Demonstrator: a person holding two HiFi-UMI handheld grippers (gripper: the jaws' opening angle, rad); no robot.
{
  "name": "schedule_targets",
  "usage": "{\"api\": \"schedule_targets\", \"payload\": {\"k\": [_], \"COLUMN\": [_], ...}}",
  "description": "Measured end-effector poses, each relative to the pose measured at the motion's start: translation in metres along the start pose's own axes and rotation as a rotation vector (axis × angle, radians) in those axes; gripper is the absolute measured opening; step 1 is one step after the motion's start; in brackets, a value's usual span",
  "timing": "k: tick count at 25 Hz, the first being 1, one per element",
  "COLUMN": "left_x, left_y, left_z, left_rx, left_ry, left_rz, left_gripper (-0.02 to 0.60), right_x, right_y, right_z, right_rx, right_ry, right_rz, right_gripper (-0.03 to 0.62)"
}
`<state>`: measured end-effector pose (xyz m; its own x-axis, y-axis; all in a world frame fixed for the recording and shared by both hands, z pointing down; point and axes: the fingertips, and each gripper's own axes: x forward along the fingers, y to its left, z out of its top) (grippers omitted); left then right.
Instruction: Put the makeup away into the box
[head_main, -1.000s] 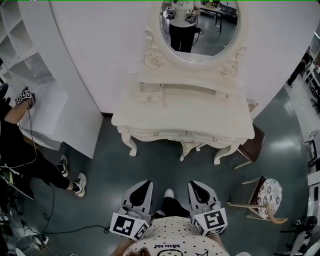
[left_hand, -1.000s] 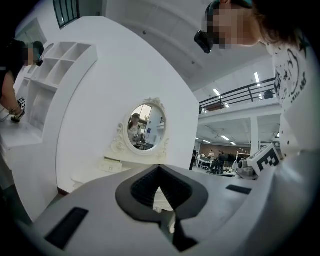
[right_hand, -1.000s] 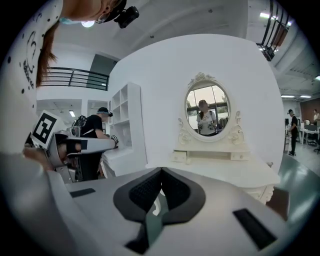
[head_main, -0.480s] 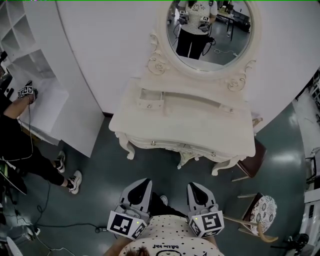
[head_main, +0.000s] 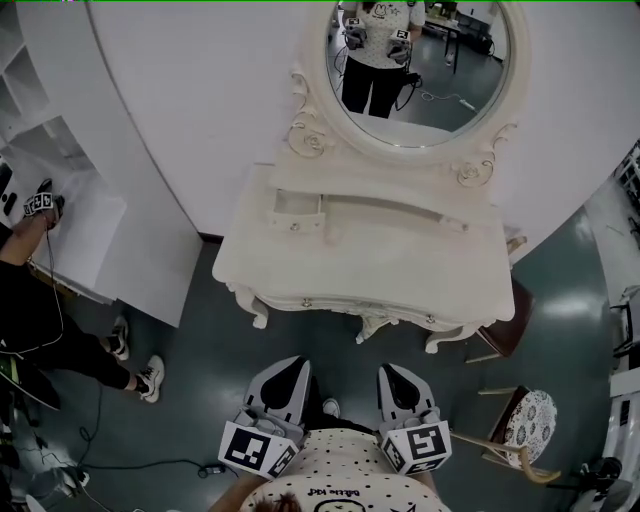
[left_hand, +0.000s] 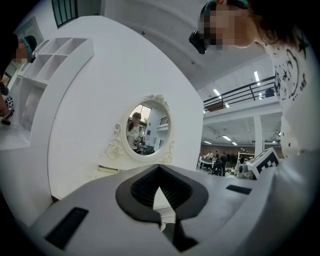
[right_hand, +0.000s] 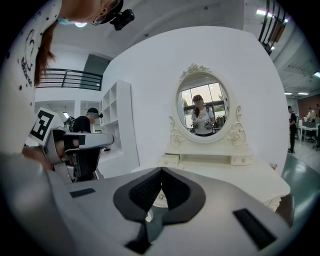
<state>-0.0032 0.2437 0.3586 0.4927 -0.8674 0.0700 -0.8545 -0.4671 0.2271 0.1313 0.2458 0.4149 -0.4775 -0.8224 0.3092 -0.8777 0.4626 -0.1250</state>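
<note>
The left claw (head_main: 288, 368) and the right claw (head_main: 393, 370) are held side by side above the floor, apart from the worktop (head_main: 380, 255) and pointed toward it. Each claw is closed, its jaws met at the tips with nothing between them. The worktop is cream, with carved legs, a small drawer (head_main: 297, 203) and an oval mirror (head_main: 415, 60) behind. The makeup and the box cannot be made out in any view.
</note>
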Motion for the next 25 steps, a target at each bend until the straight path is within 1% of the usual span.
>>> {"api": "schedule_targets", "payload": {"k": [5,10,17,25], "left_x": [0.021,0.039,0.051,0.059], "left_y": [0.043,0.088,0.133,0.170], "left_z": [0.019,0.039,0.046,0.046], "left_rx": [-0.002,0.008,0.002,-0.021], "left_ry": [-0.004,0.013,0.025,0.035], "left_rz": [-0.028,-0.062,-0.098,-0.075], "left_gripper": [-0.005,-0.005,-0.005,-0.005], "right_x": [0.043,0.084,0.125,0.160], "right_y": [0.007,0.025,0.043,0.052], "right_z": [0.021,0.046,0.052,0.060], "right_rx": [-0.001,0.000,0.016,0.009], "right_ry": [-0.006,-0.013,-0.010,0.007], "right_rz": [-0.031,-0.044,-0.074,-0.066], "right_gripper": [0.008,0.008,0.008,0.008]}}
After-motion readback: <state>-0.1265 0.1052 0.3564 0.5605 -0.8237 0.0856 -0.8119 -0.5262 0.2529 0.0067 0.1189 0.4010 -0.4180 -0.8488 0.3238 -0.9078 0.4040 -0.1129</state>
